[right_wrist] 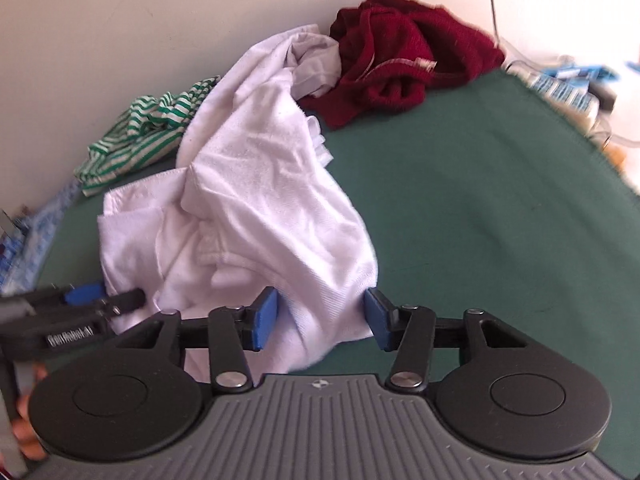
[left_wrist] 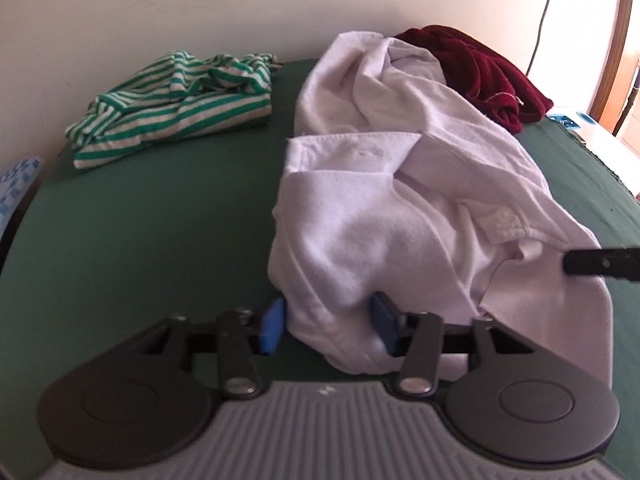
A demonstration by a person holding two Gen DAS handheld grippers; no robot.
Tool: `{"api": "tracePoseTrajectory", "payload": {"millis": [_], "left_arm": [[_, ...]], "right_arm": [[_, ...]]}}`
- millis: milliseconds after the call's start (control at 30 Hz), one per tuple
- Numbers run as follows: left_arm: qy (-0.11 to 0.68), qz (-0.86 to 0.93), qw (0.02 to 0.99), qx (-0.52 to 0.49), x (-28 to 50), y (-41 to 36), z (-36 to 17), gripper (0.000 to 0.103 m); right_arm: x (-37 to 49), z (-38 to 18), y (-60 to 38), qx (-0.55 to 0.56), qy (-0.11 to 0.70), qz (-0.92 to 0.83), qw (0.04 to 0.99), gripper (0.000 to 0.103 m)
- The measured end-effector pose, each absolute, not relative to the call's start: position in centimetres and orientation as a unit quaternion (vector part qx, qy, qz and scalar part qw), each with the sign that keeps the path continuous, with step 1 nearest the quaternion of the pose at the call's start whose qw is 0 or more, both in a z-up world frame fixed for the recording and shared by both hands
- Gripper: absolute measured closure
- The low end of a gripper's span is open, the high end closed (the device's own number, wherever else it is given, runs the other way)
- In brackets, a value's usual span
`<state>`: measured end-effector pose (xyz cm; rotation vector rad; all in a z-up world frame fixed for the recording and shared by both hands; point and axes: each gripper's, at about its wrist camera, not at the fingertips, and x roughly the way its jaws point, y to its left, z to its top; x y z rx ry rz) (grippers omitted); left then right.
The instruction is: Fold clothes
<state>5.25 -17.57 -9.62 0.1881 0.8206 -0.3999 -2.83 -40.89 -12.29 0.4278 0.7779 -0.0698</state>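
Shirt (left_wrist: 392, 184), white, lies crumpled mid-way on the green cloth (left_wrist: 160, 220). Judged light, limp, non-fragile; best gripped at hem or seam. Left gripper (left_wrist: 328, 320) part-closed around a near fold; right gripper (right_wrist: 320, 316) half-open, straddling the near edge, pads seemingly not clamped.

The left tongs (left_wrist: 330, 326) point down at a slant over the white shirt (left_wrist: 400, 208), blue pads (left_wrist: 274, 326) partly parted with a fold of the shirt bunched between them, both pads against the cloth. The right tongs (right_wrist: 320, 320) tilt down likewise at the shirt's other near corner, jaws half apart with cloth between them. Fingers (right_wrist: 28, 440) of a hand show behind the left tongs.
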Motion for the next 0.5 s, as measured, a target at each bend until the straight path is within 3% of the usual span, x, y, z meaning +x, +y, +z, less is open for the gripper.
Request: {"api": "tracePoseTrajectory", "payload": {"millis": [33,67,167,233,300,400,500], "left_arm": [[0.393,-0.184,0.896,0.096,4.9,-17.9,-9.4,0.075],[0.387,-0.170,0.900,0.106,4.6,-18.2,-9.0,0.092],[0.344,-0.147,0.923,0.093,3.8,-17.9,-5.7,0.094],[0.280,-0.140,0.947,0.069,3.0,-16.3,-0.8,0.094],[0.206,-0.137,0.968,0.043,1.9,-14.4,4.8,0.103],[0.078,-0.135,0.988,0.015,-0.8,-11.1,13.7,0.103],[0.037,-0.153,0.987,0.020,-2.8,-8.9,17.3,0.102]], "right_arm": [[-2.5,-12.3,-40.8,0.216,0.377,-0.017,0.900,0.088],[-2.3,-12.2,-40.9,0.230,0.375,-0.007,0.898,0.090],[-2.8,-9.8,-42.0,0.290,0.337,0.019,0.896,0.092],[-3.9,-6.1,-42.9,0.334,0.278,0.048,0.899,0.092],[-5.3,-1.2,-43.5,0.358,0.203,0.078,0.908,0.092],[-8.0,7.1,-43.7,0.360,0.079,0.122,0.921,0.092],[-11.3,13.8,-42.6,0.337,-0.023,0.148,0.929,0.092]]}}
